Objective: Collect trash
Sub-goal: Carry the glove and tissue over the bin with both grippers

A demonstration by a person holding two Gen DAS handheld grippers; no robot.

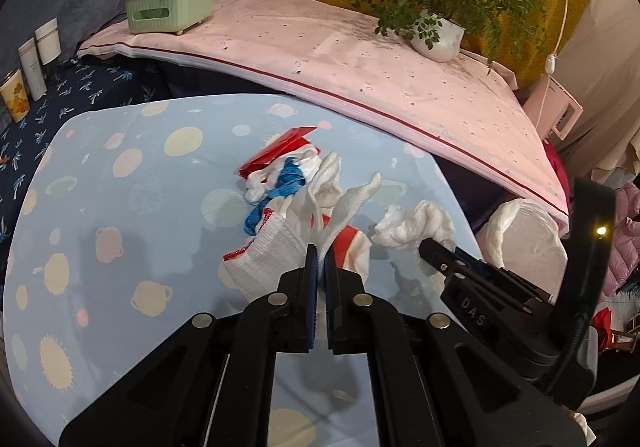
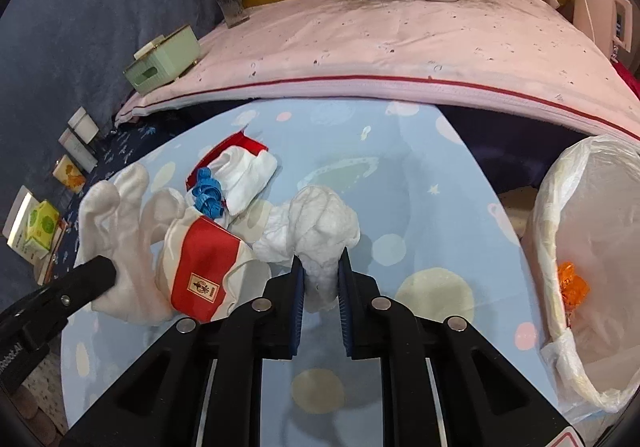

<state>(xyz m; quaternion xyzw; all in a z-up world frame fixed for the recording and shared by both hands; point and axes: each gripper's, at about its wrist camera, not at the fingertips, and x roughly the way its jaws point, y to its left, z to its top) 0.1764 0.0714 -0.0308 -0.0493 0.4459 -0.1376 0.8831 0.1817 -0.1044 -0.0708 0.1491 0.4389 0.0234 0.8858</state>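
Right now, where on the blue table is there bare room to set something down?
Bare cloth lies left of the white glove, toward the dark blue surface, and between the crumpled tissue and the lined trash bin. The middle is crowded: glove, blue ribbon, red packets, both tools.

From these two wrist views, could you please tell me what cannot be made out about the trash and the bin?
- Bin: right wrist view cuts off its far side; only an orange scrap shows inside. In the left wrist view the right gripper covers part of it.
- White glove: left gripper hides the pinched part.
- Crumpled tissue: its lower end sits between the right gripper's pads.
- Red pouch label: too small to read.
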